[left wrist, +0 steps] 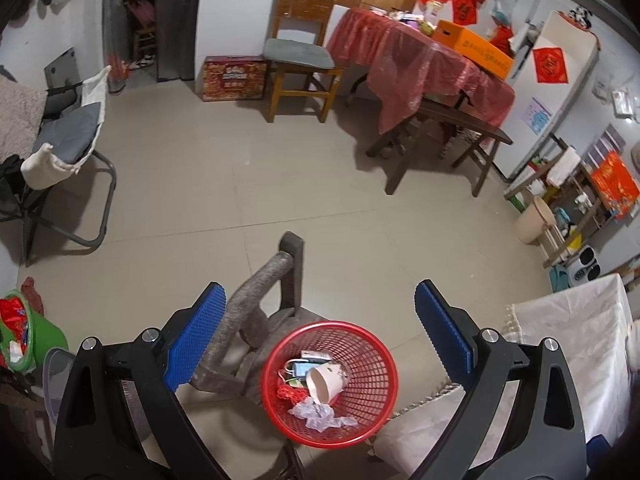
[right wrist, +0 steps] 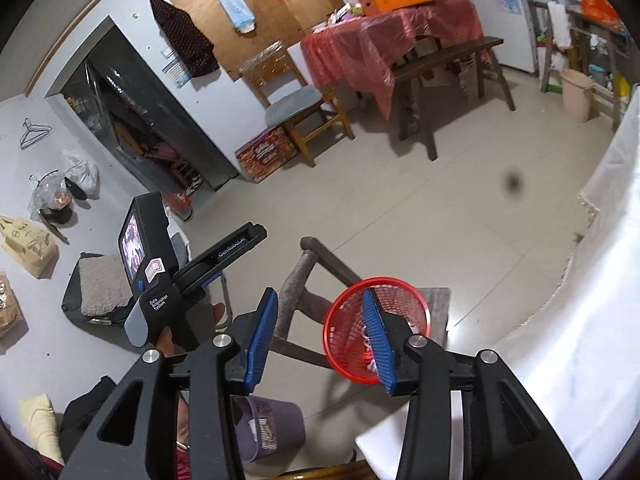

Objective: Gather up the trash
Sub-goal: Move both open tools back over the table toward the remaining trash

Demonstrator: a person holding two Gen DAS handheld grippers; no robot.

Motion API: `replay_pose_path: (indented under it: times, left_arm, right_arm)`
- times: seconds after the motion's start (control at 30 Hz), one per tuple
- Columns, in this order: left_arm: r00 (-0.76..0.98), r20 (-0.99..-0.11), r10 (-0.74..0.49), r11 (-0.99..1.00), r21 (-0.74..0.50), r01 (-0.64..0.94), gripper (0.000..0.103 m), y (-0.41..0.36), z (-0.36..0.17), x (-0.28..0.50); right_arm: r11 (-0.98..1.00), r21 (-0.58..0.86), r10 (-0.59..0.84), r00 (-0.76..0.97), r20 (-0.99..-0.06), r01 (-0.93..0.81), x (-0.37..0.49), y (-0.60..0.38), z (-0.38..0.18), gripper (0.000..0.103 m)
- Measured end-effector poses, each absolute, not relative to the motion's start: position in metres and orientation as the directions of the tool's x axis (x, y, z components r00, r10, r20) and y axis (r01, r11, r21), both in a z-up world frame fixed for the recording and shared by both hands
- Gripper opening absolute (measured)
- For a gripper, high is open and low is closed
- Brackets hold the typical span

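Observation:
A red mesh basket (left wrist: 372, 376) stands on an old wooden chair (left wrist: 260, 292) just below my left gripper (left wrist: 320, 292), which is open with nothing between its blue pads (left wrist: 192, 336). Inside the basket lie a tipped paper cup (left wrist: 326, 380), crumpled clear plastic (left wrist: 320, 416), red string and a small packet. In the right wrist view, my right gripper (right wrist: 320, 296) is open and empty above the same basket (right wrist: 344, 332), with its right finger in front of the basket's contents. A hand holds the left gripper (right wrist: 256, 234) to the left.
A green bin (left wrist: 44, 336) of red trash and a grey mesh bin (right wrist: 276, 428) stand on the floor at the left. A white-clothed table (left wrist: 572, 340) is at the right. Farther off are a red-covered table (left wrist: 420, 64), bench (left wrist: 460, 120), wooden chair (left wrist: 300, 68) and folding chair (left wrist: 68, 140).

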State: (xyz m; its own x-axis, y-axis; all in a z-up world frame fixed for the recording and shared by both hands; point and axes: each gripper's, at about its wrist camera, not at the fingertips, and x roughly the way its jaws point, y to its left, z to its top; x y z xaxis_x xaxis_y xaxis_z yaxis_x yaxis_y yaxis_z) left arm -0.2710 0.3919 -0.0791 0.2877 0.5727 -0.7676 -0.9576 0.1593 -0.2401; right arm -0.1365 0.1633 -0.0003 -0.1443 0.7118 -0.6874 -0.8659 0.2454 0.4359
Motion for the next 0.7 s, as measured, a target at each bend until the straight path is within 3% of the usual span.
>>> replay_pose_path:
  times: [0.7]
  left_arm:
    - [0.452, -0.717, 0.531, 0.461, -0.204, -0.864, 0.096, 0.311, -0.054, -0.192]
  right_arm:
    - [0.494, 0.413, 0.8, 0.213, -0.561, -0.766, -0.064, -0.016, 0.036, 0.063]
